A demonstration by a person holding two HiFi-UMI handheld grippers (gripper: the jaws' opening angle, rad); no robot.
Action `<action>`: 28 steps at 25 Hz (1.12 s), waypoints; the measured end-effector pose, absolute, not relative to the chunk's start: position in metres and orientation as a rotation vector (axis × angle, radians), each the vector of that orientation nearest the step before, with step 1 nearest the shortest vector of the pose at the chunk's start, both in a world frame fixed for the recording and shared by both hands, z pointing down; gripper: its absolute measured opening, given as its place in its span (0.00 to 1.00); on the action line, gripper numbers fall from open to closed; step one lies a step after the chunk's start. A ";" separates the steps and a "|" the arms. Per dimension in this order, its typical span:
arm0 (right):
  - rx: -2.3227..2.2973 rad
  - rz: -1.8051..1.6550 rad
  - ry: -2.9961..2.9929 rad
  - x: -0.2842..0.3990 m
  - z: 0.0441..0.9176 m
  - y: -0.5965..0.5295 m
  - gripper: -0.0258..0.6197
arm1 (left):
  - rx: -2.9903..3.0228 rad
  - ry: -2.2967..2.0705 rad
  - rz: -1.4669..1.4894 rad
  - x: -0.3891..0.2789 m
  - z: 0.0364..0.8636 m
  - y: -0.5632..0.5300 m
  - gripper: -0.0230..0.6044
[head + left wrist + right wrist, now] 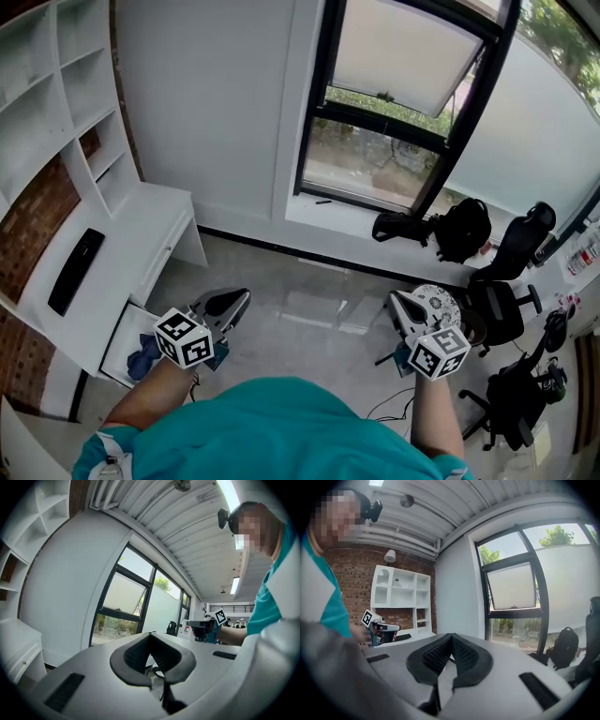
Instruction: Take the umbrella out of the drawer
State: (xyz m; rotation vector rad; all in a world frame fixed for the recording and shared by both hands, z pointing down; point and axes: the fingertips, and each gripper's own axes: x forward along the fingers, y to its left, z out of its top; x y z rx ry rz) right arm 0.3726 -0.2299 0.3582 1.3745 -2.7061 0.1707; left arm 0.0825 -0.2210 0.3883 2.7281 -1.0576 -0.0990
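Note:
In the head view, an open white drawer [114, 345] sticks out under the desk at the lower left. A dark blue bundle, apparently the folded umbrella [142, 357], lies inside it. My left gripper [240, 298] hovers level over the floor just right of the drawer, jaws shut and empty. My right gripper [397, 301] is held further right, also level, pads together with nothing between them. In the left gripper view the black pads [140, 656] meet at the tip, and the right gripper [206, 627] shows beyond. In the right gripper view the pads [433, 657] also meet.
A white desk [131, 246] carries a black keyboard [75, 270] below white wall shelves [58, 103]. Black backpacks [459, 228] lie under the window [394, 141]. Office chairs [506, 309] and cables stand at the right. Grey floor [309, 300] lies between the grippers.

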 end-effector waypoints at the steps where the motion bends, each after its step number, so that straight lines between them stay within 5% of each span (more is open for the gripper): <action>1: 1.380 0.170 -2.701 0.372 0.358 -0.231 0.07 | 2.733 -1.061 -0.099 0.080 0.388 -0.223 0.06; 13: 1.042 0.029 -2.729 0.260 0.341 -0.296 0.07 | 2.588 -1.354 -0.090 -0.025 0.405 -0.236 0.06; 28: 0.146 -0.149 -2.729 -0.090 0.411 -0.317 0.07 | 2.076 -1.842 -0.017 -0.258 0.521 -0.162 0.06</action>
